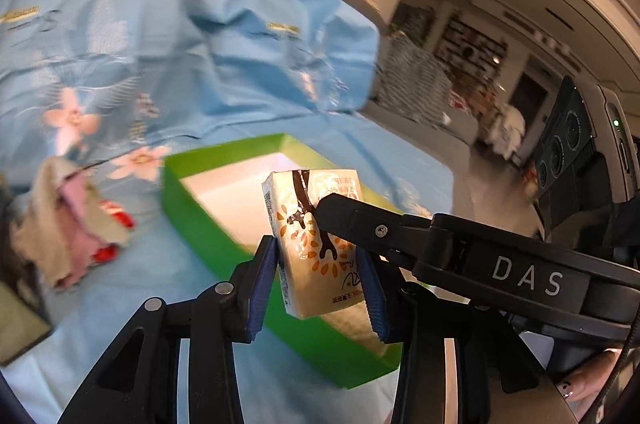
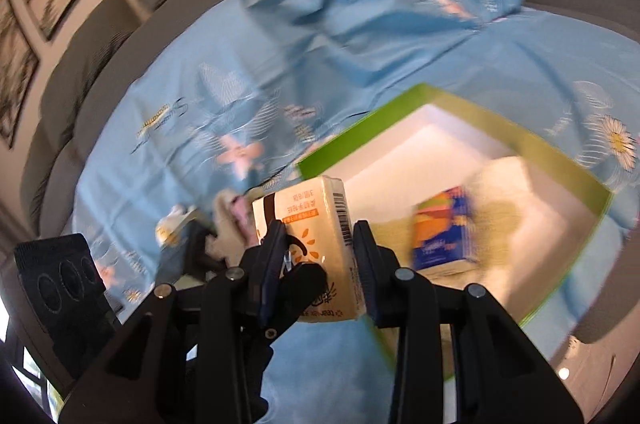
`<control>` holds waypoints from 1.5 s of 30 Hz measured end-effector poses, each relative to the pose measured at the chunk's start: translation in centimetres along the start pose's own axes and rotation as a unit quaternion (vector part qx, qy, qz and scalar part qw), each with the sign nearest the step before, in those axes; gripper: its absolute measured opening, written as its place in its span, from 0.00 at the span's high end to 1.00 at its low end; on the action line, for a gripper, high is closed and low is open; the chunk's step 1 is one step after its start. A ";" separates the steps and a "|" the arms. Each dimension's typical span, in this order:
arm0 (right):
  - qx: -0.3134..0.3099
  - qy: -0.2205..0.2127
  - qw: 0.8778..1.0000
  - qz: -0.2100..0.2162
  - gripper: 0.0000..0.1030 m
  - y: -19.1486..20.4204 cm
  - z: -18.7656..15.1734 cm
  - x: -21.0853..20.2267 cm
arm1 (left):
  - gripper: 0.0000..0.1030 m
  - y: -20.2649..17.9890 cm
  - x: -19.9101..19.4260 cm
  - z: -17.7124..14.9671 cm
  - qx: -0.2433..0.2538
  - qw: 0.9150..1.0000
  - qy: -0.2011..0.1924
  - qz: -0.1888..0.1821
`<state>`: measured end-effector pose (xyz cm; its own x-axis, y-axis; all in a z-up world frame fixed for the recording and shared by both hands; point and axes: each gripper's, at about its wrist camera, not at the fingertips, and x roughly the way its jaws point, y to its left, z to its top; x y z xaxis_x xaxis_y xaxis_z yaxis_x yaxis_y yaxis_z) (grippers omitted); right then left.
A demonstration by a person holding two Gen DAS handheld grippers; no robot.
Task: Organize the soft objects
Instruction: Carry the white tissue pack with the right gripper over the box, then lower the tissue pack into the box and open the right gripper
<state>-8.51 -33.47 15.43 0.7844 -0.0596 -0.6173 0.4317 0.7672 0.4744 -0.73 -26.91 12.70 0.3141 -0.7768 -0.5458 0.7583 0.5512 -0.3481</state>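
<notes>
Tissue packs: one (image 1: 316, 244) in both tongs, one (image 2: 442, 228) in box (image 2: 576, 160).

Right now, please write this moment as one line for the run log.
left gripper: shut on tissue pack | right gripper: shut on same pack | pack: held above green box | box: blue pack inside

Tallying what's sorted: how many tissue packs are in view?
2. A cream pack held between the jaws, over the green box; a blue-and-orange pack lying inside that box. A blurred pale item by the cloth pile might be another.
</notes>
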 end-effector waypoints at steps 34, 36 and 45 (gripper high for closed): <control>0.134 -0.007 0.983 -0.122 0.64 -8.7 -0.2 -0.2 | 0.71 -3.3 7.9 -0.3 0.004 0.987 0.149 -0.067; 0.133 -0.009 0.982 -0.134 0.64 -8.6 -0.2 -0.2 | 0.71 -3.3 7.6 -0.3 0.003 0.987 0.148 -0.064; 0.109 -0.030 0.982 -0.148 0.36 -7.4 0.0 -1.1 | 0.67 -1.5 3.8 -0.2 -0.017 0.992 0.122 -0.036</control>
<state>-12.53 -39.04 12.59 0.6315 -0.3024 -0.7139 0.7256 0.5552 0.4067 -0.77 -30.57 11.01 0.1091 -0.7205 -0.6848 0.7529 0.5097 -0.4164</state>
